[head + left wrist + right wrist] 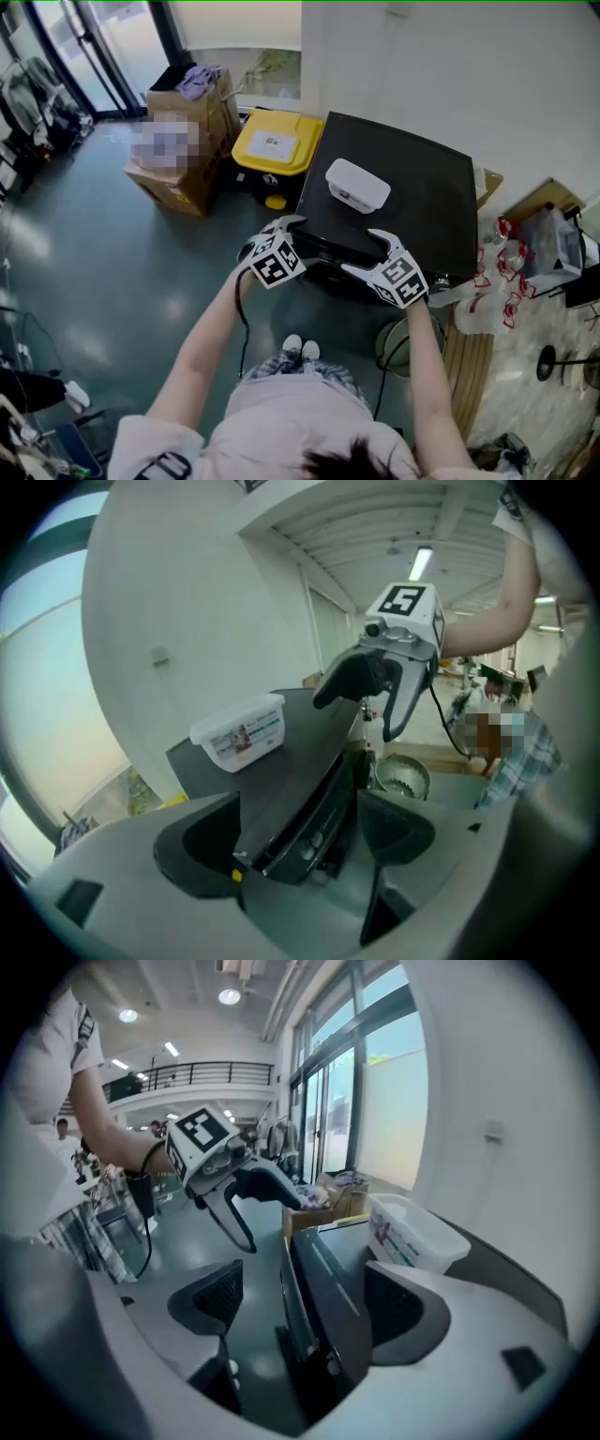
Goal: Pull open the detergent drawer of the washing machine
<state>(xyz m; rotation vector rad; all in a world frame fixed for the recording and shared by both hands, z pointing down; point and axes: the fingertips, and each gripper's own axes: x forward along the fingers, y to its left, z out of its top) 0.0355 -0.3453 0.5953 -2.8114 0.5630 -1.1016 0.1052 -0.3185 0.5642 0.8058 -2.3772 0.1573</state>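
Floor [103,281] first: grey-green, glossy, filling the left of the head view. Next in size, washing machine [422,187], backed against the white wall, dark flat top seen from above, front turned toward the person. Long front edge running on a slant across the picture, upper left to lower right. Left of it, stacked cardboard boxes [192,141], then yellow-lidded bin [277,142] squeezed between boxes and machine. On the machine's top, toward the front, white lidded tub [357,185], lying roughly parallel to that front edge.

Now down to the edge itself. Left hand-held gripper [286,234] at the front left corner, jaws spread wide and straddling the rim. One jaw over the top panel, the other out in front. Dark control strip [314,822], with a couple of round buttons, passing between them, no pad seen pressing on it. Right hand-held gripper [373,251] further right along the same edge, likewise spread. One jaw above the top, one before the front face, rim in the gap, not clamped. Both tilted downward and aimed toward each other along the edge, each showing up in the other's camera.

Smallest of all, detergent drawer: somewhere in that dark front strip under the rim, between the two tools. Outline not separable from the strip in any view, so no telling its own long axis or which way its face points.
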